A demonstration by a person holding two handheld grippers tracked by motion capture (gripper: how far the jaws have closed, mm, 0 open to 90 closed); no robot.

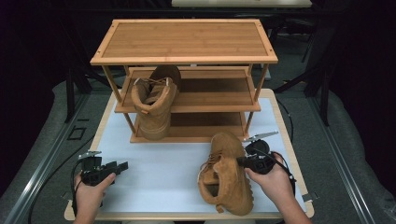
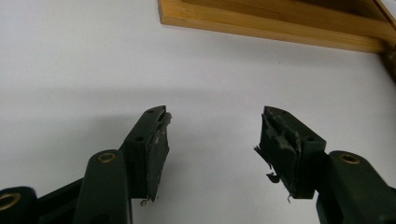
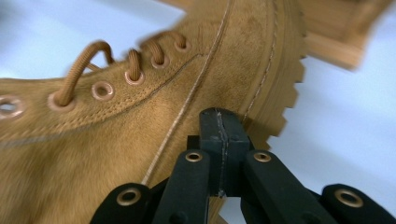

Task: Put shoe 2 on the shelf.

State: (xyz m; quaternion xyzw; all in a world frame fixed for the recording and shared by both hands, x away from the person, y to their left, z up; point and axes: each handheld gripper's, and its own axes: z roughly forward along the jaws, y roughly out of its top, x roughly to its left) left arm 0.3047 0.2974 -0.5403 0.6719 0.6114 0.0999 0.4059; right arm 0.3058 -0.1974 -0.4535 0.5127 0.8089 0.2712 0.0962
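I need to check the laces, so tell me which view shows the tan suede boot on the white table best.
The high view: the whole tan suede boot lies on its side beside the right gripper. The right gripper view gives only a blurred close-up of its eyelets, laces and lugged sole. The left gripper view looks at the white table and the wooden rack's edge.

White-topped table [image 1: 154,172] with wooden edging, carrying a rack and a boot.
Bamboo three-tier shoe rack [image 1: 184,39] standing at the far half of the top; one tan boot [image 1: 156,100] on its middle shelf, heel hanging over the front edge. Second tan boot [image 1: 226,175] lying directly on the white surface at near right, toe toward the rack.
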